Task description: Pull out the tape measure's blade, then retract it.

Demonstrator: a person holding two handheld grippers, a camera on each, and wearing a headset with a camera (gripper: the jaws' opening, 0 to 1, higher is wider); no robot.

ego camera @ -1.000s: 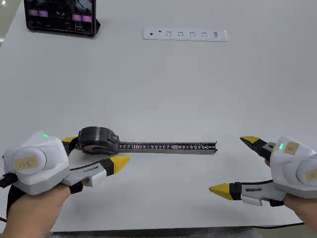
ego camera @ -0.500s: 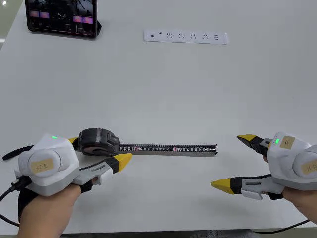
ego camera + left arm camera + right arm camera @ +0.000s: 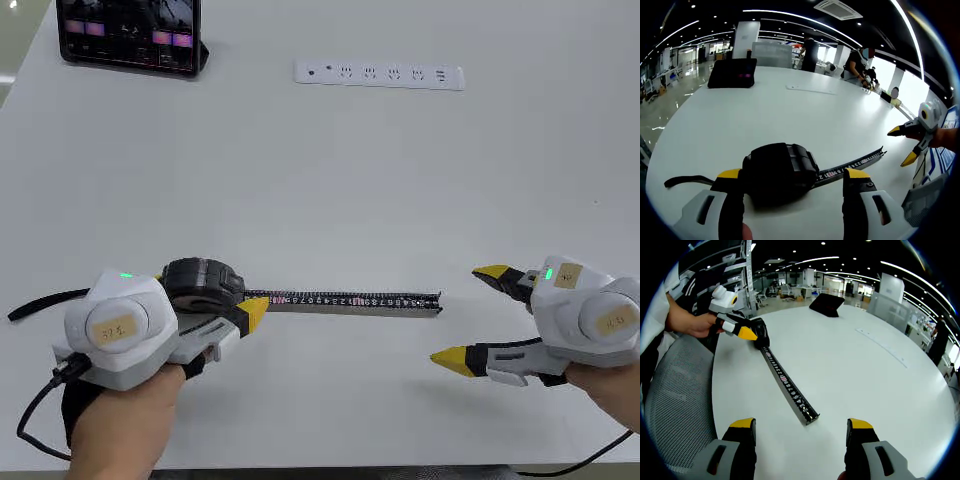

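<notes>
White table [image 3: 330,170], matte, mostly bare. Far left corner: 1 dark tablet-style screen [image 3: 128,32] propped on a stand, lit, pink/purple tiles on it, text too small to read. To its right along the far edge, well apart from it: 1 white power strip [image 3: 380,74], lying flat, row of sockets facing up, nothing plugged in. Right gripper view: grey mesh chair [image 3: 675,410] just beside the table's near edge. Left gripper view: open-plan office behind, ceiling light strips [image 3: 790,14], at least 2 people [image 3: 858,62] standing beyond the table's far side.
</notes>
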